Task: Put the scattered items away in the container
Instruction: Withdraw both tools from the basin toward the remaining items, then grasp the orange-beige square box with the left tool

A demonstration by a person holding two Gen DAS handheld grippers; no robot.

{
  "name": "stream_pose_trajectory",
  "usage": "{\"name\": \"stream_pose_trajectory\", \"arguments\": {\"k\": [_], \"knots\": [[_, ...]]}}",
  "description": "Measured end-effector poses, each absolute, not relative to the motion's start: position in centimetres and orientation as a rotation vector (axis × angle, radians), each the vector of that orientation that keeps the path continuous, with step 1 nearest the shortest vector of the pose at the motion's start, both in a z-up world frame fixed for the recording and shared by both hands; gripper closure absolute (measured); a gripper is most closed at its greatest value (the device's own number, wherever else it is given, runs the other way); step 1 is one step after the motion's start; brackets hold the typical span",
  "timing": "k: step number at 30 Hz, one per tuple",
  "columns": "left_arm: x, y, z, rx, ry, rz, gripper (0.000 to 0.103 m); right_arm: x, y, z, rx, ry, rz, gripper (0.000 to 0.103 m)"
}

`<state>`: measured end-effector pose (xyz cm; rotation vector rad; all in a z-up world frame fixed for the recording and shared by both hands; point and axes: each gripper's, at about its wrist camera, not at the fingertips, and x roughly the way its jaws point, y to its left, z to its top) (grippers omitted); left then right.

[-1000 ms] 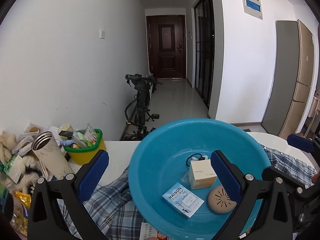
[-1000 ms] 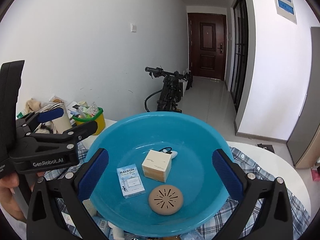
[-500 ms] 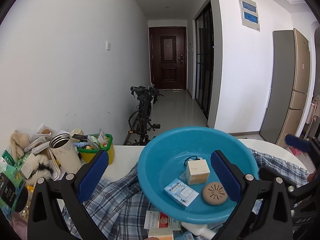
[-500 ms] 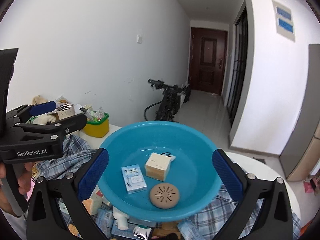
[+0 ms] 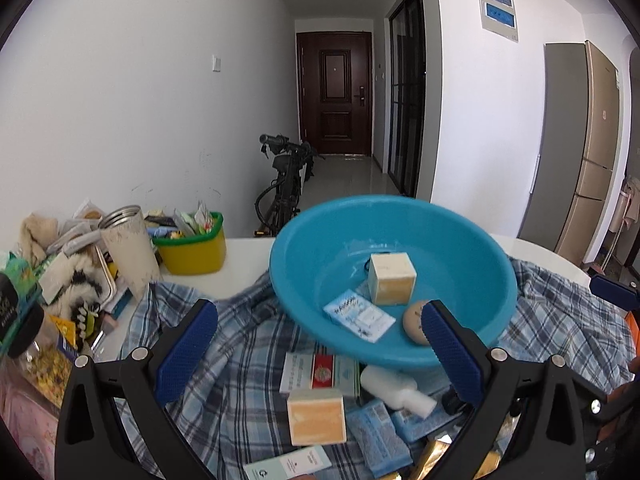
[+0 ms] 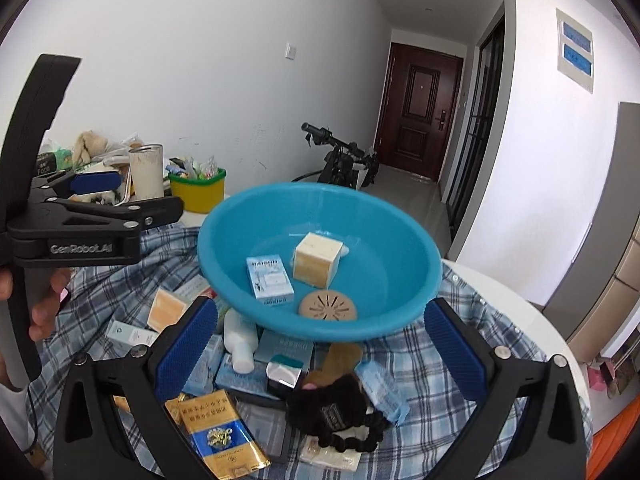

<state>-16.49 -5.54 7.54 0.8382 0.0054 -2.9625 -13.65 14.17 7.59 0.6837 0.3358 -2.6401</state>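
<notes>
A blue basin (image 5: 472, 240) (image 6: 400, 240) sits on a plaid cloth and holds a cream cube box (image 5: 390, 278) (image 6: 318, 258), a light-blue packet (image 5: 358, 316) (image 6: 270, 278) and a tan round disc (image 6: 328, 306). Scattered in front lie a tan box (image 5: 316, 420), a white bottle (image 5: 394, 386) (image 6: 240, 340), a gold-and-blue packet (image 6: 218, 432) and a black furry item (image 6: 336, 408). My left gripper (image 5: 320, 348) is open and empty above them. My right gripper (image 6: 320, 344) is open and empty too.
A yellow tub (image 5: 192, 248) of small items, a metal tumbler (image 5: 128, 244) and piled clutter stand at the left. The plaid cloth (image 5: 224, 360) covers a white round table (image 6: 516, 304). The left gripper's body (image 6: 80, 232) shows at the right view's left.
Both grippers have drawn back and up from the basin, so the scattered items on the cloth in front of it have come into view. Both stay open.
</notes>
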Motion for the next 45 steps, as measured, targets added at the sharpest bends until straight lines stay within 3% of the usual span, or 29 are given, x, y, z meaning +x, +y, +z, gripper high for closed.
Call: {"name": "stream_pose_trajectory", "arguments": {"k": [11,28,38,41,43,44,45], "knots": [[-15.1,-7.4,2.6,0.944,0.098,-2.918,0.000,-14.4,15.8,4.1,0.741,0.212,-2.613,0.000],[-18.1,-8.0,-5.0,1.217,0.065,-2.817,0.000,-15.9,16.6,0.7,0.835,0.145,-2.591,0.000],[-19.7,-7.9,-6.7,1.309,0.108,-2.809,0.001,-16.0,17.1,0.3,0.855,0.107,-2.588,0.000],[-20.1,-8.1,-7.1,1.323,0.129,-2.800,0.016,-16.1,17.3,0.3,0.856,0.094,-2.597,0.000],[-20.2,-8.4,-7.3,1.325,0.157,-2.803,0.035,-16.1,17.5,0.3,0.859,0.073,-2.594,0.000],[-20.2,-8.6,-7.4,1.329,0.170,-2.802,0.050,-16.1,17.7,0.3,0.859,0.066,-2.593,0.000],[-20.2,-8.6,-7.5,1.334,0.171,-2.799,0.049,-16.1,17.7,0.3,0.858,0.061,-2.595,0.000]]}}
